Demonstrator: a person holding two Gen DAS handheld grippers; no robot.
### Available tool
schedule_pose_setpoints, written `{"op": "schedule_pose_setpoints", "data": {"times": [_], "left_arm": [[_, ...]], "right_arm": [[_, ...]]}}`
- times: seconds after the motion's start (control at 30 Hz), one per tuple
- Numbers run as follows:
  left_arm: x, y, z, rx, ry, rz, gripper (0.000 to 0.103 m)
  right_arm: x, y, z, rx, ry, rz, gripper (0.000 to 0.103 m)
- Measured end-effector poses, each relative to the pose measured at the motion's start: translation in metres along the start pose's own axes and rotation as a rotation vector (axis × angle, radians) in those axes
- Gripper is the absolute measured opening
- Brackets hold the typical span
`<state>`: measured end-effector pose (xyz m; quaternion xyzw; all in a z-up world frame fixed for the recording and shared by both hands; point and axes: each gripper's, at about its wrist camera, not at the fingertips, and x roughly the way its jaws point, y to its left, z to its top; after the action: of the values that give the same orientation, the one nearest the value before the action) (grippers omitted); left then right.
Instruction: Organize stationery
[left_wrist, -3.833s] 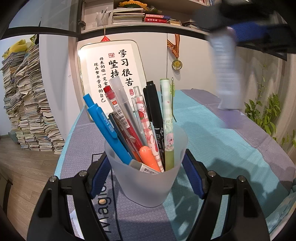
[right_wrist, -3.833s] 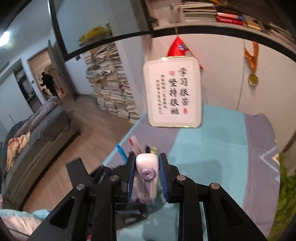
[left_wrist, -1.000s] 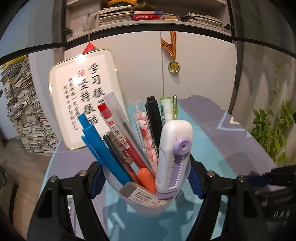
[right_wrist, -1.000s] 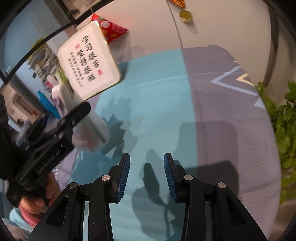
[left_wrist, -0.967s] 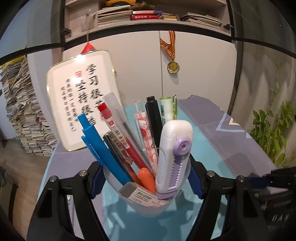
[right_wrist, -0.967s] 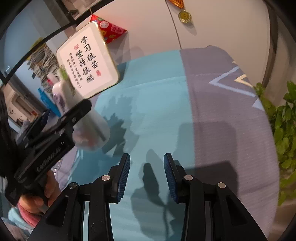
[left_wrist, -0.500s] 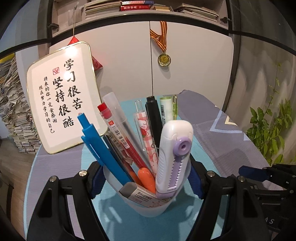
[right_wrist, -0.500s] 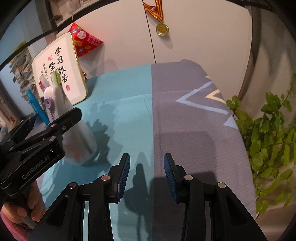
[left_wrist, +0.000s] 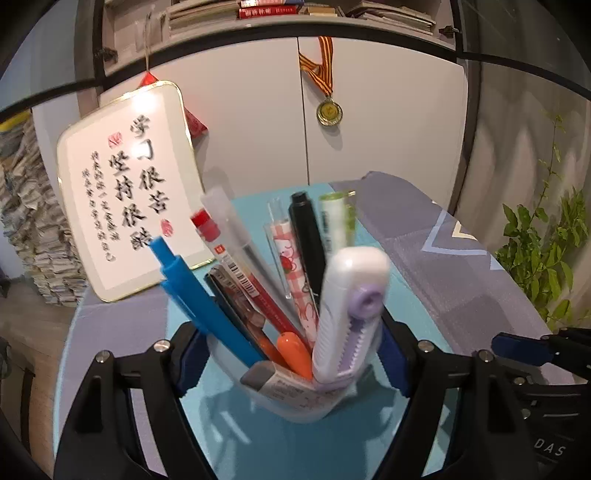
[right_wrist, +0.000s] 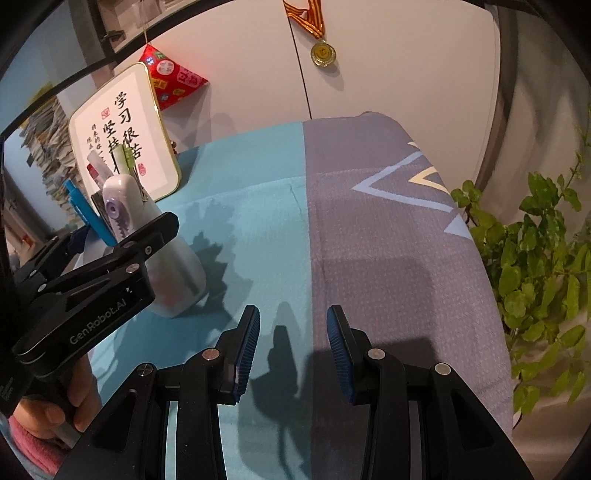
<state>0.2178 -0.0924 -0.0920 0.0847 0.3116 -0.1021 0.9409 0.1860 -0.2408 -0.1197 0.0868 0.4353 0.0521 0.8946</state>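
My left gripper is shut on a frosted plastic pen cup and holds it tilted. The cup holds several pens, among them a blue pen, a red pen and a black pen, plus a white and purple correction tape. In the right wrist view the cup and the left gripper are at the left, with the cup's base near the cloth. My right gripper is open and empty over the cloth, right of the cup.
A teal and purple cloth covers the table. A framed calligraphy board leans at the back left by the white cabinet. A green plant stands past the table's right edge. Paper stacks rise at far left.
The correction tape left my right gripper and now stands in the cup. My right gripper opened and drew back to the right. The cup in my left gripper has shifted and tilted.
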Motion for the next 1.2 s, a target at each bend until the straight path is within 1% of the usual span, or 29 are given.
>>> {"op": "schedule_pose_setpoints", "data": {"times": [0.07,0.13,0.2,0.37,0.63,0.87,1.0,1.03,1.07,1.1,1.2], "left_arm": [[-0.009,-0.001,0.0,0.017,-0.028,0.018,0.084],[-0.018,-0.003,0.0,0.035,-0.049,0.026,0.094],[-0.028,-0.003,-0.003,0.048,-0.065,0.031,0.099],[-0.048,0.003,-0.005,0.023,-0.07,0.019,0.099],[-0.095,0.014,-0.014,-0.032,-0.061,0.048,0.101],[-0.139,0.018,-0.029,-0.035,-0.098,0.056,0.102],[-0.162,0.022,-0.038,-0.043,-0.123,0.043,0.102],[-0.17,0.023,-0.04,-0.047,-0.135,0.043,0.102],[-0.176,0.024,-0.042,-0.052,-0.145,0.045,0.102],[-0.183,0.026,-0.044,-0.057,-0.156,0.044,0.102],[-0.2,0.03,-0.048,-0.064,-0.184,0.042,0.102]], "right_arm": [[-0.004,0.0,-0.001,0.0,-0.005,-0.004,0.039],[-0.008,0.001,-0.002,0.0,-0.011,-0.004,0.039],[-0.012,0.002,-0.003,-0.001,-0.018,-0.003,0.039],[-0.027,0.01,-0.007,-0.021,-0.039,-0.007,0.039],[-0.06,0.026,-0.016,-0.045,-0.084,-0.02,0.039],[-0.093,0.041,-0.036,-0.065,-0.126,-0.021,0.039],[-0.113,0.052,-0.046,-0.086,-0.166,-0.026,0.04],[-0.118,0.056,-0.05,-0.092,-0.177,-0.03,0.041],[-0.123,0.059,-0.052,-0.095,-0.188,-0.033,0.05],[-0.128,0.061,-0.055,-0.095,-0.206,-0.044,0.054],[-0.144,0.07,-0.062,-0.104,-0.244,-0.05,0.055]]}}
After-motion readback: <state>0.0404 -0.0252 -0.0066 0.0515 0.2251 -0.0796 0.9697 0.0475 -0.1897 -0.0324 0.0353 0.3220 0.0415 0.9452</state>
